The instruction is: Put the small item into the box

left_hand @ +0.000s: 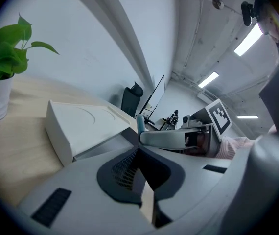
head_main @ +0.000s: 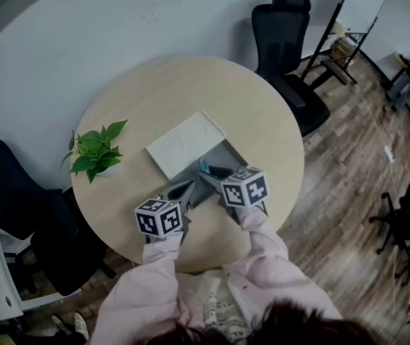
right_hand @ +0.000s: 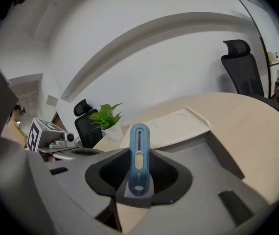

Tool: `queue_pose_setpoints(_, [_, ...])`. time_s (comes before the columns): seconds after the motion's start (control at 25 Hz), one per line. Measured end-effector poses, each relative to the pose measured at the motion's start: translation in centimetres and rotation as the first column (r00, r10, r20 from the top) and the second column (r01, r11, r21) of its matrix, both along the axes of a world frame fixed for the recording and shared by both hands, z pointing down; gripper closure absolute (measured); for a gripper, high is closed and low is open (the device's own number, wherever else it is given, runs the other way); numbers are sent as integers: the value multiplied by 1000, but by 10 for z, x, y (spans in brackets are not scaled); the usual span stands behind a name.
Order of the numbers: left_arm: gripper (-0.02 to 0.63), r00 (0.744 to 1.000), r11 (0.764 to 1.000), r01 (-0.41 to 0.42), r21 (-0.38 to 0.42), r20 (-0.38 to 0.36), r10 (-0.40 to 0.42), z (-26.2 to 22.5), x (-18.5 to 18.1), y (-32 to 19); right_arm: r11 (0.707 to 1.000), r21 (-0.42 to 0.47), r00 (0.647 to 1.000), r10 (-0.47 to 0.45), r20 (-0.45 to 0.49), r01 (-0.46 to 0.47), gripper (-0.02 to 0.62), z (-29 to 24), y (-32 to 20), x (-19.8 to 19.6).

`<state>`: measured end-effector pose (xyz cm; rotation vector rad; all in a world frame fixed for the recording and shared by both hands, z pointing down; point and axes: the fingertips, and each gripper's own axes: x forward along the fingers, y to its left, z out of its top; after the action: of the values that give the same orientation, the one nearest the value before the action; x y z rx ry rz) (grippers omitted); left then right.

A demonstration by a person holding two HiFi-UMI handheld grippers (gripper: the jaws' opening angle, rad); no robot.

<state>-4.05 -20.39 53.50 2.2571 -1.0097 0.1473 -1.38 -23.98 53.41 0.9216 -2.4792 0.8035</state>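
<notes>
Two tongs sit low over the round worktop (head_main: 262, 113), both at the near edge of the box (head_main: 223, 155).

Right tongs (right_hand: 138, 179): clamped on the item (right_hand: 139, 163), a slim blue slotted piece. Its long axis runs out along the jaws, so the free end sticks forward past the tips, toward the box.

Left tongs (left_hand: 138, 156): jaws closed together, nothing between them. They lie just beside the right pair, on the side of the plant (head_main: 96, 152).

Box: a white lid (head_main: 185, 144) lies askew, with a grey part showing at its edge nearest the right tongs. I take that grey part for the open compartment, though its depth is not clear.

Key relation: the item's tip is just short of, or just over, the grey part, and the box lies straight ahead of the right tongs. The right hand is plainly the one placed to do the drop. It likely calls for a short reach forward and down, then release.
</notes>
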Motion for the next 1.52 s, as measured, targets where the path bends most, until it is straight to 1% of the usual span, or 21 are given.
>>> queue_pose_setpoints(0.16, [595,1000,1000,-10,-24,-11,9,7,0,-3,999,-23,999,-38,-39,37,460,14,-3,-4])
queue_pose_setpoints(0.36, [595,1000,999,-6,-42,-31,4,10,0,-6,993,-52,989,-111,-97,106,460,26,-5,-7])
queue_pose_setpoints(0.52, [595,999,998,14,-60,-36,-16,13,1,-9,984,-72,974,-173,-148,164,460,33,-11,-6])
queue_pose_setpoints(0.68, [595,997,995,51,-82,-45,-55,16,1,-12,968,-104,955,-245,-167,230,460,40,-10,-8])
queue_pose_setpoints(1.08, [595,991,986,115,-120,-52,-122,23,0,-16,916,-180,890,-393,-229,358,460,58,-10,-9])
queue_pose_setpoints(1.52, [595,991,982,123,-143,-41,-130,30,1,-15,864,-248,814,-498,-299,438,460,77,-9,-11])
